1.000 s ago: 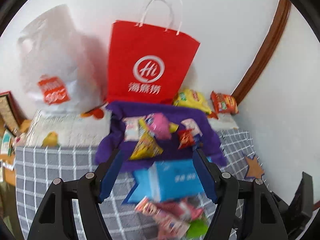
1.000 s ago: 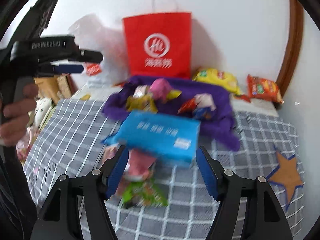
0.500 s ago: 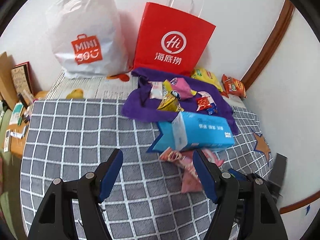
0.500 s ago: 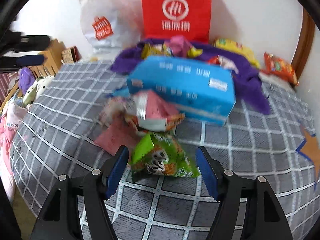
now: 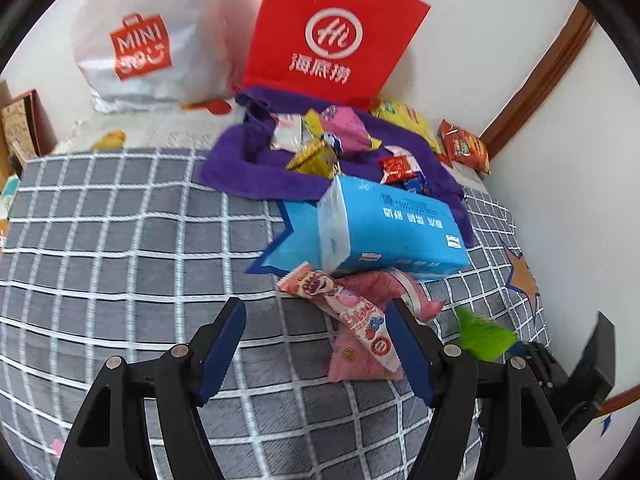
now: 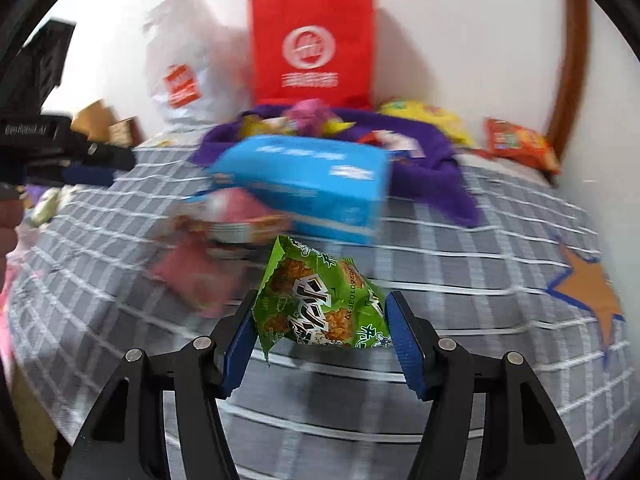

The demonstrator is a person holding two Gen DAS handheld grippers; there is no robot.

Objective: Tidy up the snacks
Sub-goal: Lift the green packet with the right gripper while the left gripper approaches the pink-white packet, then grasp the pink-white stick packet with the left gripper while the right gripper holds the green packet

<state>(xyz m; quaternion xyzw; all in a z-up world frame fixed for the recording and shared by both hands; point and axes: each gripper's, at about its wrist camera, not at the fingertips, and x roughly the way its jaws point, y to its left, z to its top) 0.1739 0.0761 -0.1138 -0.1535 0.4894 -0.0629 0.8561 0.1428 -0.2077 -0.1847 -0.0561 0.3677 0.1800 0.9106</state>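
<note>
My right gripper (image 6: 320,332) has its jaws closing, with a green snack packet (image 6: 320,304) between the blue pads, which touch both of its sides. The same packet shows as a green blur (image 5: 486,338) in the left wrist view. My left gripper (image 5: 316,344) is open and holds nothing, low over the grey checked cover (image 5: 120,260). A long pink snack packet (image 5: 352,312) lies just inside its right finger. Behind that sits a blue tissue pack (image 5: 392,232). A purple cloth bag (image 5: 248,168) farther back holds several snacks.
A red paper bag (image 5: 332,40) and a white plastic bag (image 5: 148,40) lean on the wall. A yellow packet (image 5: 404,118) and an orange packet (image 5: 464,146) lie in the right corner. The wall bounds the right side.
Both grippers have come down closer to the cover. The green packet lay ahead of the right fingers; now it sits between them and the fingers stand narrower. The left fingers keep the same gap.
</note>
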